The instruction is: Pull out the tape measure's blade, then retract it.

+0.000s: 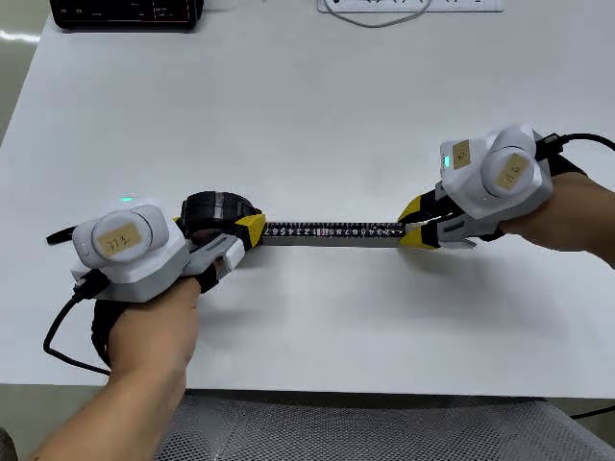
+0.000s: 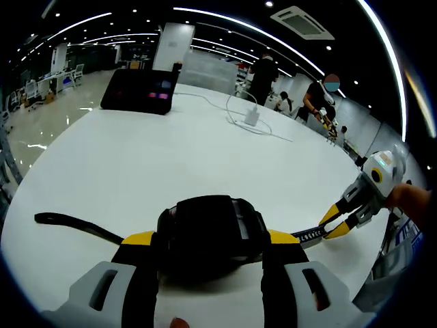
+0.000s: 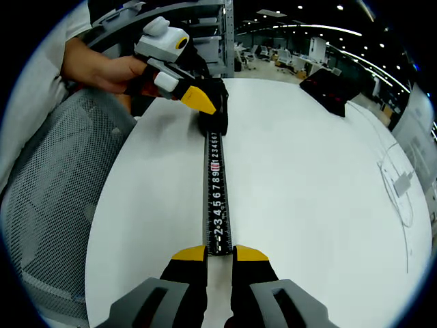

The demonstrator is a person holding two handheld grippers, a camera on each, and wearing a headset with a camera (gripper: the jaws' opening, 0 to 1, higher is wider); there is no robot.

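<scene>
The black tape measure case [image 1: 216,213] rests on the white table [image 1: 317,106], clamped between the yellow-tipped jaws of my left gripper [image 1: 248,231]. In the left gripper view the case [image 2: 212,232] sits squarely between the jaws, its black strap trailing off to the left. A dark blade [image 1: 332,230] with white numerals runs out of the case to my right gripper [image 1: 416,226], which is shut on the blade's end. In the right gripper view the blade [image 3: 216,198] stretches away from my right gripper [image 3: 219,254] toward the case [image 3: 213,106].
A black device [image 1: 125,12] lies at the table's far left edge, and a white power strip with a cable [image 1: 408,6] at the far edge. A grey mesh chair [image 1: 365,427] stands below the near edge. People stand in the background [image 2: 263,78].
</scene>
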